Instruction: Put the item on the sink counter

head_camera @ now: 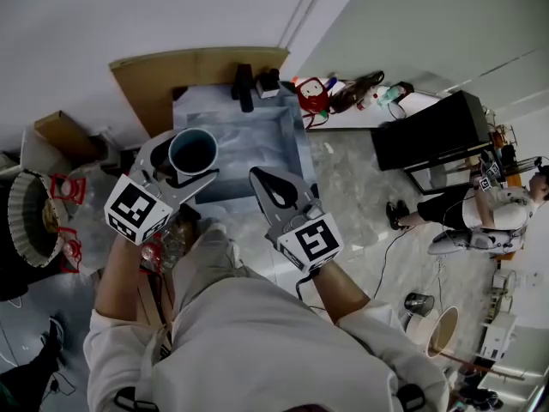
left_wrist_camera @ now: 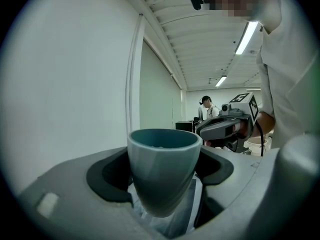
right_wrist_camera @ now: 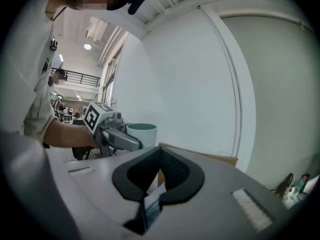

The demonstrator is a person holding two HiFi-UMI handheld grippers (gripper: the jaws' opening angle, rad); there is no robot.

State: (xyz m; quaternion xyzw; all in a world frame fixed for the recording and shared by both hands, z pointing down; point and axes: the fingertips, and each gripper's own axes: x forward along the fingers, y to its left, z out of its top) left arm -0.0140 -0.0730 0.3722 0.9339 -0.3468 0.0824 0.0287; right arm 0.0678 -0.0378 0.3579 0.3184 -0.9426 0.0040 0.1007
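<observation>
A teal cup point(head_camera: 193, 152) stands upright between the jaws of my left gripper point(head_camera: 190, 168), which is shut on its lower body. I hold it above the near left corner of the marble sink point(head_camera: 196, 103). In the left gripper view the cup point(left_wrist_camera: 162, 166) fills the gap between the grey fingers. My right gripper point(head_camera: 268, 185) hovers to the right of it over the sink's front edge, shut with nothing in it. In the right gripper view its black pads point(right_wrist_camera: 172, 184) meet at the tips, and the cup point(right_wrist_camera: 141, 129) shows at the left.
A black faucet point(head_camera: 244, 86) stands at the back of the sink before a wooden board point(head_camera: 197, 63). Small items lie on a white ledge point(head_camera: 347, 93) to the right. A black table point(head_camera: 429, 131), a person point(head_camera: 480, 217) and a white bucket point(head_camera: 442, 329) are on the right.
</observation>
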